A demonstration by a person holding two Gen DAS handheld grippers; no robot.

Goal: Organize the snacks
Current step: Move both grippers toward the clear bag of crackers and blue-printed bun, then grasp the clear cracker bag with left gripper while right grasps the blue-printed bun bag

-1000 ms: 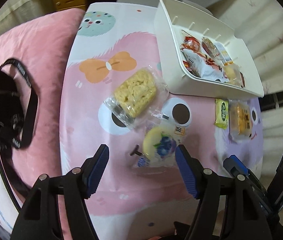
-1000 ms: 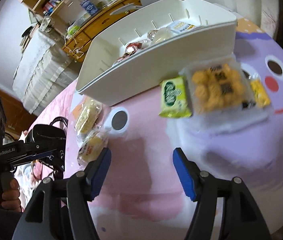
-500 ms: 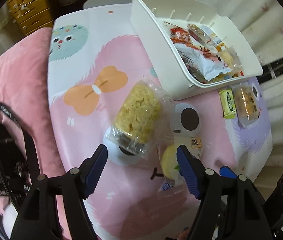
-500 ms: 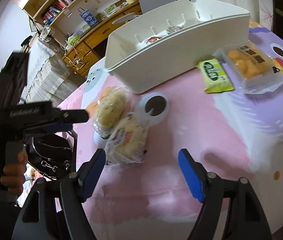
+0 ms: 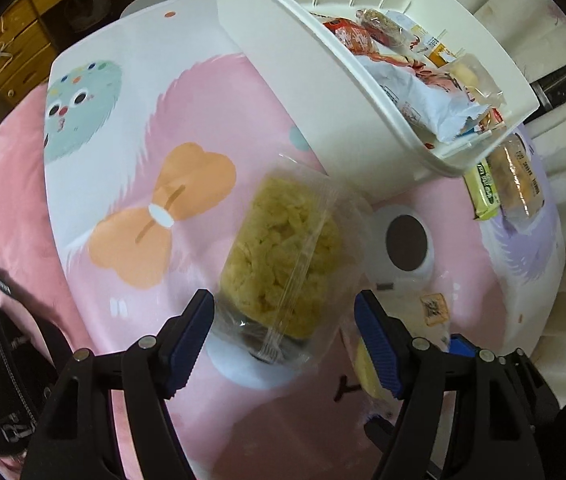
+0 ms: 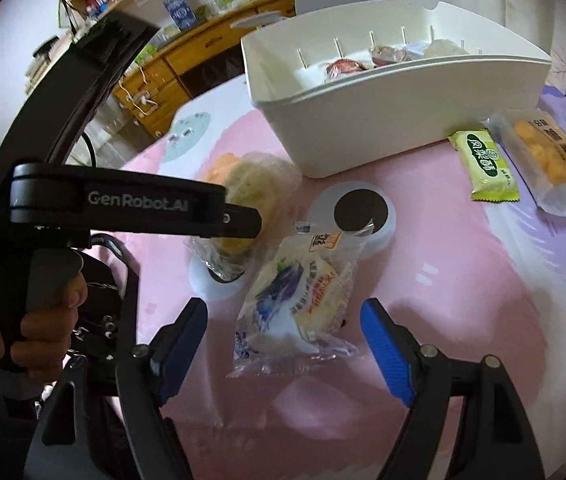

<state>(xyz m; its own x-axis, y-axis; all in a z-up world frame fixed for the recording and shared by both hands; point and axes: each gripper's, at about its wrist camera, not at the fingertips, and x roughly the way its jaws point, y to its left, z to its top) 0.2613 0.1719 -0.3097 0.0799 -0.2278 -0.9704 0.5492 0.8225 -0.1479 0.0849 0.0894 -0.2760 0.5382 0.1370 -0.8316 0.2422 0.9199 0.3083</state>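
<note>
A: Straddling the rice-crisp pack (image 5: pixel 283 268) with our left gripper (image 5: pixel 285 336), jaws apart, one blue pad on each side of its near end. We can't tell whether either pad touches the wrapper.

B: Confirmed from the right wrist view. Left gripper (image 6: pixel 239 220) sits over that pack (image 6: pixel 243 184), hand (image 6: pixel 31 320) on its grip. Our right gripper (image 6: pixel 285 344) is spread wide too, nothing between the pads but the near end of the blueberry cake pack (image 6: pixel 303 304), and there's a gap on both sides.

A: Where do the two packs lie?

B: Mid-surface, side by side on the pink part of the cartoon-print surface (image 6: pixel 443 280). The cake pack is nearer us, just beside the printed eye; the rice-crisp pack is further toward the left edge.

A: Bin?

B: White bin (image 6: pixel 383 120) at the far edge, already holding several wrapped snacks. From the left wrist view its rim (image 5: pixel 363 76) tilts across the top right.

A: Loose items?

B: Green bar (image 6: pixel 485 164) and yellow cake pack (image 6: pixel 547 160), touching each other, just in front of the bin's right end on the purple print. Same pair near the right edge here: bar (image 5: pixel 485 192), cake (image 5: pixel 517 176).
</note>
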